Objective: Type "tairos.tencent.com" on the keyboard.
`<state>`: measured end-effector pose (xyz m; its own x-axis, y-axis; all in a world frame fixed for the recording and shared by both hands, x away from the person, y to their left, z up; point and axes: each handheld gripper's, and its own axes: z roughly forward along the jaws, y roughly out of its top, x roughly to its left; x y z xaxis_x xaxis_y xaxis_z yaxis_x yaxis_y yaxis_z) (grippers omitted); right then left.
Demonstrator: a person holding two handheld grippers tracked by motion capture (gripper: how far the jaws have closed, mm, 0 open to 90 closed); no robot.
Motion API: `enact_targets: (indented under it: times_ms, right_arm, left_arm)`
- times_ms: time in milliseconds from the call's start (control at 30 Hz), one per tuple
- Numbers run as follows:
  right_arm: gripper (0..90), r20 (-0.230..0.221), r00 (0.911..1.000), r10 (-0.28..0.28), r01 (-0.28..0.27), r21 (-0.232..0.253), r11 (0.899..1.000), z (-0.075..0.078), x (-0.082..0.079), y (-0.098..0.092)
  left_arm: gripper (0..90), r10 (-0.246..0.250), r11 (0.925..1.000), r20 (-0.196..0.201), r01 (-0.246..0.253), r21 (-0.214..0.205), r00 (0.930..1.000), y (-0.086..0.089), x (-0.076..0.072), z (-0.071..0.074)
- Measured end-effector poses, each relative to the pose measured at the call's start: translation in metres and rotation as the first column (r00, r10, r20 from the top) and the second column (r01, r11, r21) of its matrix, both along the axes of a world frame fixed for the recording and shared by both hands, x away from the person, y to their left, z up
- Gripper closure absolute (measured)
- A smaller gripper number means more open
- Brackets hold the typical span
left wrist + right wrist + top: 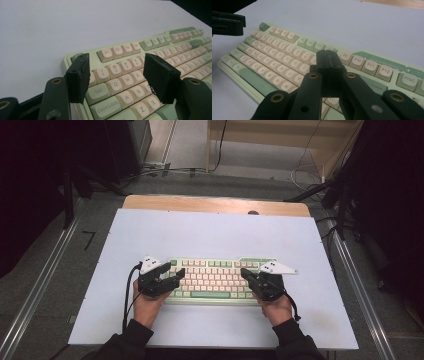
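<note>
A pale green keyboard (215, 281) with cream keys lies across the near middle of the white mat (210, 230). My left gripper (178, 274) hovers at the keyboard's left end, held in a hand. In the left gripper view the keyboard (125, 48) runs off to the right, and the left gripper (116, 68) stands open with nothing between its jaws, above the number and letter keys. My right gripper (245, 272) sits over the keyboard's right part. In the right gripper view it (328, 56) is shut, jaws pressed together with nothing between them, above the keyboard (274, 57). The left gripper (227, 23) shows at the top left there.
The mat covers a wooden table whose far edge (215, 204) is bare. Metal rails (45, 270) run along the floor on both sides, and cables (165, 170) lie beyond the table. Dark equipment stands at the far left and right.
</note>
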<state>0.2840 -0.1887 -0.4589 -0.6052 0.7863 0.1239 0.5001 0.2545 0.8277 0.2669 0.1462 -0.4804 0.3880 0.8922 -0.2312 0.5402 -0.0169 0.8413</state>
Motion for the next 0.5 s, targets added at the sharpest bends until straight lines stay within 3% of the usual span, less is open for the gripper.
enact_targets:
  times_ms: [500]
  right_arm:
    - [87.5,-0.029,0.9992,0.026,-0.027,-0.04,0.999,-0.0105,-0.0078,0.007]
  left_arm:
    - [39.0,0.002,1.0,0.002,-0.003,0.006,1.0,0.0002,-0.0007,0.0003]
